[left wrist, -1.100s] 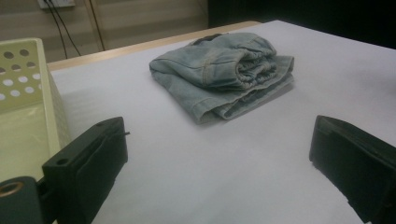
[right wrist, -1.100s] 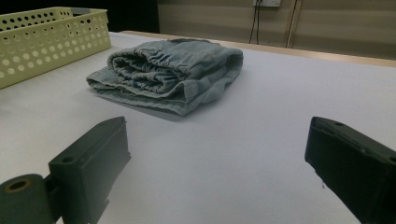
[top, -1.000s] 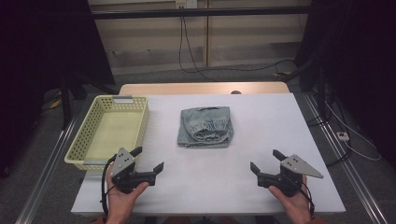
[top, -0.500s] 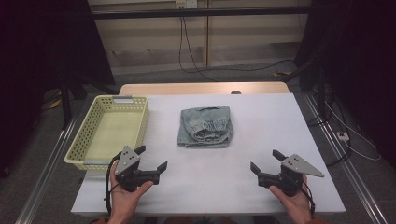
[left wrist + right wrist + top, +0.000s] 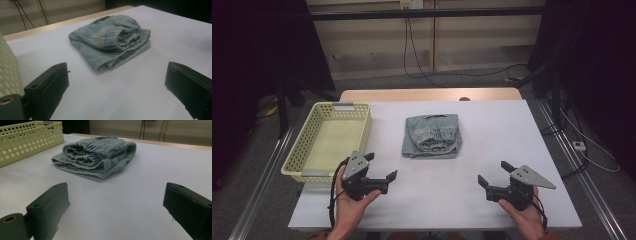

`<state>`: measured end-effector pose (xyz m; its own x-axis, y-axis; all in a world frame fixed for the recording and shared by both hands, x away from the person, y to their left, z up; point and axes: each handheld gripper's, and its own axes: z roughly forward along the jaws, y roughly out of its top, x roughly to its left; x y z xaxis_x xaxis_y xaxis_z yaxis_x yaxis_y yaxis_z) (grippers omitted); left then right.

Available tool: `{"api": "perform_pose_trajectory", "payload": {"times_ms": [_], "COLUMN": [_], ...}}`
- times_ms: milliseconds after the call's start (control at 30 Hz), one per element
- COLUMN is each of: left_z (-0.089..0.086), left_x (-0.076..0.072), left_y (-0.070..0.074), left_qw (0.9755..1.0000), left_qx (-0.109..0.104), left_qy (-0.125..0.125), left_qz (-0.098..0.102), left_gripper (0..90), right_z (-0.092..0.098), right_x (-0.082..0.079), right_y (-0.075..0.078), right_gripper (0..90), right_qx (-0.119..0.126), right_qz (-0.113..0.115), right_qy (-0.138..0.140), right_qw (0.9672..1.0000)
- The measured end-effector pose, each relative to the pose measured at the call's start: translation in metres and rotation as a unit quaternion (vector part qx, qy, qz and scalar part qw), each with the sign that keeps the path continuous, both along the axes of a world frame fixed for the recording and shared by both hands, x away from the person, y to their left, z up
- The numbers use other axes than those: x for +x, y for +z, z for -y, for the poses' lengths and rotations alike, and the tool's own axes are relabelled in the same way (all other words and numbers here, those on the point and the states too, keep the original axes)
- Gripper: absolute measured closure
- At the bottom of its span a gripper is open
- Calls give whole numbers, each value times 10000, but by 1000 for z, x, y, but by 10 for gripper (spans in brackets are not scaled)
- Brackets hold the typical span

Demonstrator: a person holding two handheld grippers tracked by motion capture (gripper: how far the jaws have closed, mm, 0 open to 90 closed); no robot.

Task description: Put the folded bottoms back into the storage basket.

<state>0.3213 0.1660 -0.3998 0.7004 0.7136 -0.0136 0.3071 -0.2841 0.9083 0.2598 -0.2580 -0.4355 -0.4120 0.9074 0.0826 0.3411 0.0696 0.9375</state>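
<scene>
Well ahead of left hand-held gripper (image 5: 379,167): folded jeans (image 5: 432,136)

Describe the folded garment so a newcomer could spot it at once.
Start at the white table and find the yellow perforated basket on its left side. Just right of the basket, near the table's middle, lies the folded denim garment: pale blue, soft, with a gathered elastic edge, the one cloth item there.

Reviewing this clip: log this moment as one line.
left gripper: open, short of garment | right gripper: open, short of garment | folded denim garment: mid-table, untouched | yellow basket: left of garment
</scene>
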Motion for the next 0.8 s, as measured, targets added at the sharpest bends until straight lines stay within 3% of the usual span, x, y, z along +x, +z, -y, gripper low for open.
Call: {"api": "perform_pose_trajectory", "payload": {"times_ms": [300,367,467,533,800], "left_z": [7,13,16,21,32], "left_x": [12,17,19,26,38], "left_y": [8,8,8,10,17], "left_qw": [10000,9997,9997,9994,9996], "left_qx": [26,160,188,178,153], "left_qy": [26,11,34,-61,-78], "left_qz": [-8,-206,-180,-284,-228], "left_gripper": [57,56,57,56,57], "right_z": [0,0,0,0,1], "right_x": [1,2,3,4,4], "right_y": [-1,-1,-1,-2,-2], "right_gripper": [64,64,64,64,64], "right_qx": [-33,-71,-72,-54,-66], "right_qz": [-36,-36,-42,-51,-54], "right_qy": [-27,-11,-3,-9,-3], "right_qw": [10000,10000,10000,10000,10000]}}
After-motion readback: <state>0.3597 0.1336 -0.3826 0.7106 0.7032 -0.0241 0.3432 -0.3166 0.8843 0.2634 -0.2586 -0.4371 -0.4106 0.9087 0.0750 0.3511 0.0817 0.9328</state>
